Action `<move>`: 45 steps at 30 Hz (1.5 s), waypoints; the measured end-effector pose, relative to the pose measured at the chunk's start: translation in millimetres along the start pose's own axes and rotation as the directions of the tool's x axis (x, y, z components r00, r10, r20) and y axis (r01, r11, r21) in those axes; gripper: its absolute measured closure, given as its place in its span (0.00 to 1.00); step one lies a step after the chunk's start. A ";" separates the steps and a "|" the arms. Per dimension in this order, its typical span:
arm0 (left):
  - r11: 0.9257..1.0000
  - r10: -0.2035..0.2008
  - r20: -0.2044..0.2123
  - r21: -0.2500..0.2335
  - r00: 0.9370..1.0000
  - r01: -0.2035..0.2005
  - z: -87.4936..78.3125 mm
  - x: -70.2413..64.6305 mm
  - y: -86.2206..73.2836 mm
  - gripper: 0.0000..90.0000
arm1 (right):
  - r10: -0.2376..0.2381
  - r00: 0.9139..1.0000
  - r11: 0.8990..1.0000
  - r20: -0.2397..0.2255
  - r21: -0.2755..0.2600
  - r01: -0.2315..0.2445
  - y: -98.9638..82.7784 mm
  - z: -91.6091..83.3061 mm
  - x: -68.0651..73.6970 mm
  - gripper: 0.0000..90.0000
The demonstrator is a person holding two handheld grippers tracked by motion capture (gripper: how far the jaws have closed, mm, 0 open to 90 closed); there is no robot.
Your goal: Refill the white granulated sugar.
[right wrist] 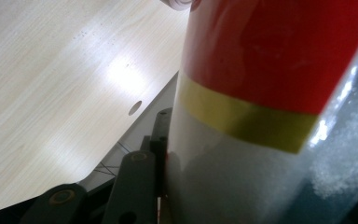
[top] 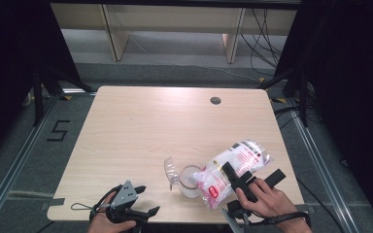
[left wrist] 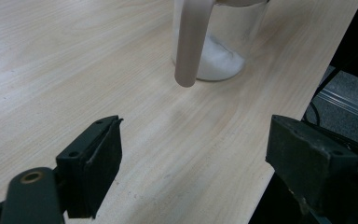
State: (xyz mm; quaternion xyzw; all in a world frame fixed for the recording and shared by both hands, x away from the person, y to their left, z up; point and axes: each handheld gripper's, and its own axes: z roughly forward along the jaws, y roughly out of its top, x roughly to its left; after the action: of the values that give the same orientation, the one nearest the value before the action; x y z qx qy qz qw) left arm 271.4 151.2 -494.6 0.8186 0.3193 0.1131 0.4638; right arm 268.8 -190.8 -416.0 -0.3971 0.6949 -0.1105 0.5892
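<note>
High view: the jar (top: 190, 180) stands near the front edge of the table (top: 141, 126), uncapped, with its clear lid (top: 169, 166) lying just to its left and a little behind. The bag (top: 233, 170) of white grains is tipped over the jar, its lower end at the jar's mouth and its upper end rising away to the right and back. The right gripper (top: 239, 180) has its jaws pressed onto the bag's middle, to the right of the jar. The left gripper (top: 143, 200) hovers at the table's front edge, to the left of the jar, jaws spread wide with nothing between them.

Left gripper view: the jar (left wrist: 223, 42) sits ahead of the two black jaws, well apart from them. A shallow layer of white grains (left wrist: 221, 60) covers its bottom. A pale bar crosses in front of the jar; I cannot tell what it is.

Right gripper view: the bag (right wrist: 270, 116) looms close, red print above a yellow band, clear film below with white grains behind it. One jaw lies flat against the film, so the grip holds.

Judging by this, the opening is done and the pouring is under way but early: the jar is barely filled and the bag looks nearly full. Left to do, most likely: more pouring, setting the bag down, and putting the lid on.
</note>
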 end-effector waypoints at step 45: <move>1.000 0.000 0.004 0.000 1.000 0.000 1.0 -0.1 -0.3 0.20 | -0.018 1.000 1.000 -0.022 0.020 0.019 -2.3 -0.1 -0.7 0.76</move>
State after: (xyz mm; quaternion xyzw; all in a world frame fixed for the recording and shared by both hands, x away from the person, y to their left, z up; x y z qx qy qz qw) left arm 271.7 150.5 -495.4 0.8189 0.3182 0.1113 0.4644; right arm 269.7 -191.9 -414.0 -0.3964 0.6965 -0.1272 0.5845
